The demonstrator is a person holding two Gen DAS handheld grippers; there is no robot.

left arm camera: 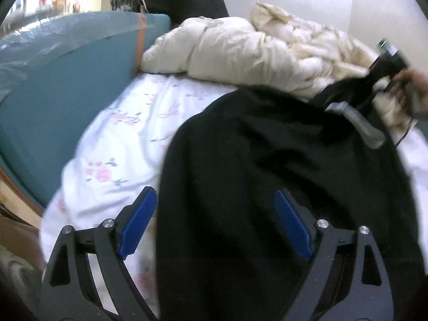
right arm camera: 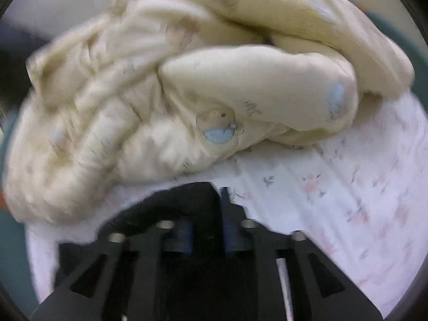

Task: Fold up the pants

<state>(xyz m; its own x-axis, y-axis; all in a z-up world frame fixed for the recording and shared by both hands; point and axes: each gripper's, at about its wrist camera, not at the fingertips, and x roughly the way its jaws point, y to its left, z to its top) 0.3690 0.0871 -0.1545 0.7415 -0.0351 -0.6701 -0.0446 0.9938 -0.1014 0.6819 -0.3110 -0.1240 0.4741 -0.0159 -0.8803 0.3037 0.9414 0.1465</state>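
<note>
Pants (left arm camera: 281, 160), one black pair, in right claw (right arm camera: 206, 211); left claw (left arm camera: 215, 214) spread wide; one cream duvet (right arm camera: 165, 101).

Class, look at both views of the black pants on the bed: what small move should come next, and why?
Probably lower the left gripper and close it on the near edge of the pants. Its jaws stand open over that edge, gripping nothing, while the right gripper appears shut on dark fabric at the far end, beside the cream duvet. Both ends need holding before folding across the sheet.
</note>
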